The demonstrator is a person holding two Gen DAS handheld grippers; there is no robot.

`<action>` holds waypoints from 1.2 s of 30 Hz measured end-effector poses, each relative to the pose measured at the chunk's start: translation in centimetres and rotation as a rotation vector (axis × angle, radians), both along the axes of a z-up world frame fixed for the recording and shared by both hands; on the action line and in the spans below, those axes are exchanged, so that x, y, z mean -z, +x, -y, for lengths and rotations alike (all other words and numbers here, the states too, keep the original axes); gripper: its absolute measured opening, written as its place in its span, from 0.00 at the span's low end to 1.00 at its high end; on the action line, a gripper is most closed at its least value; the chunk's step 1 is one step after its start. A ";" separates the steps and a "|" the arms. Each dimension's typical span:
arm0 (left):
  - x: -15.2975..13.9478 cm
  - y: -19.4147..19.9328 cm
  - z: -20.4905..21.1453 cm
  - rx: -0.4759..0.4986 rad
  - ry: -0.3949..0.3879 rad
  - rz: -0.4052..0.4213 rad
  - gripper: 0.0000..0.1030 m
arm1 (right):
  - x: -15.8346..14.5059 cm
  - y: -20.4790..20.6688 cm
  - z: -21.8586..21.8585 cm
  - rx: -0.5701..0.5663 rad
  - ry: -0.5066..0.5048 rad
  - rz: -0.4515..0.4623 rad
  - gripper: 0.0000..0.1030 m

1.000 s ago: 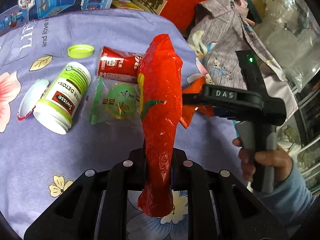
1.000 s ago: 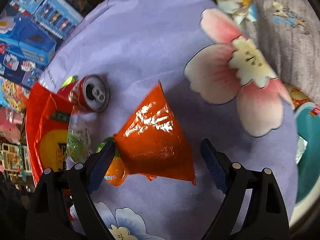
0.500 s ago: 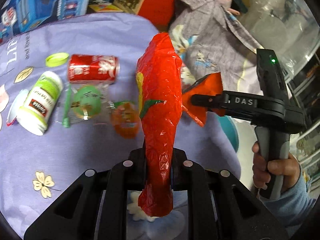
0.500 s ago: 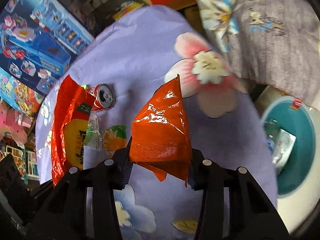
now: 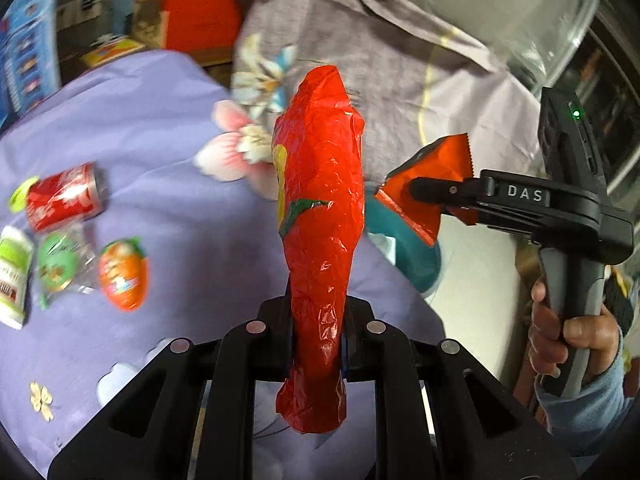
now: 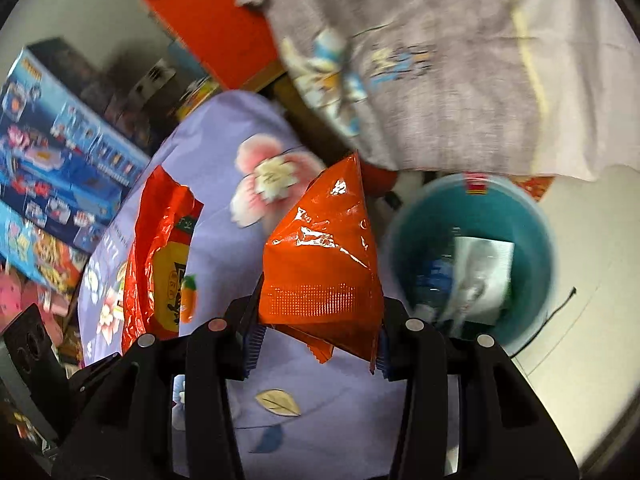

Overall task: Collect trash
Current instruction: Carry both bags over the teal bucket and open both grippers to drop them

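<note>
My left gripper [image 5: 316,336] is shut on a crumpled red plastic bag [image 5: 320,216] that stands up between its jaws; the bag also shows in the right wrist view [image 6: 160,256]. My right gripper [image 6: 318,344] is shut on an orange snack packet [image 6: 320,264], held in the air past the table's edge; the packet shows in the left wrist view [image 5: 432,184] too. A teal trash bin [image 6: 404,240] with paper and a bottle inside stands on the floor just right of the packet. On the purple flowered tablecloth [image 5: 192,208] lie a red can [image 5: 64,196], an orange wrapper [image 5: 124,276], a green wrapper [image 5: 58,266] and a white bottle [image 5: 12,276].
A grey flowered cloth [image 6: 420,60] hangs behind the bin. Red boxes [image 6: 216,20] and blue toy boxes [image 6: 56,152] stand beyond the table. The person's hand [image 5: 560,332] holds the right gripper's handle. A lime lid [image 5: 22,198] lies by the can.
My right gripper closed on the orange packet, lifted it off the cloth and carried it right toward the teal bin. My left gripper swung right too, still holding the red bag.
</note>
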State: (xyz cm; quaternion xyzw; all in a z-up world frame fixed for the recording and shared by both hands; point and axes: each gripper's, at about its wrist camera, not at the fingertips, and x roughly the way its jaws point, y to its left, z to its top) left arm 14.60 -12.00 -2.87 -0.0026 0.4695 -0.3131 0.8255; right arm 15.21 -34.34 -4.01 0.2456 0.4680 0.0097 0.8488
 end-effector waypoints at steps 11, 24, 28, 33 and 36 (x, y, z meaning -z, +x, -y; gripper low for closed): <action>0.8 0.7 8.0 0.096 0.066 -0.015 0.16 | 1.7 -3.7 8.2 0.130 0.049 -0.003 0.42; 3.8 1.9 15.8 0.169 0.111 -0.073 0.16 | 5.0 -5.0 14.4 0.214 0.099 -0.055 0.42; 4.8 2.3 17.9 0.179 0.119 -0.091 0.25 | 5.7 -5.0 15.4 0.230 0.103 -0.072 0.42; 5.7 2.6 19.0 0.164 0.127 -0.079 0.55 | 6.4 -5.0 16.0 0.233 0.105 -0.089 0.43; 6.3 3.0 19.0 0.152 0.130 -0.102 0.65 | 6.6 -4.8 16.2 0.234 0.106 -0.094 0.43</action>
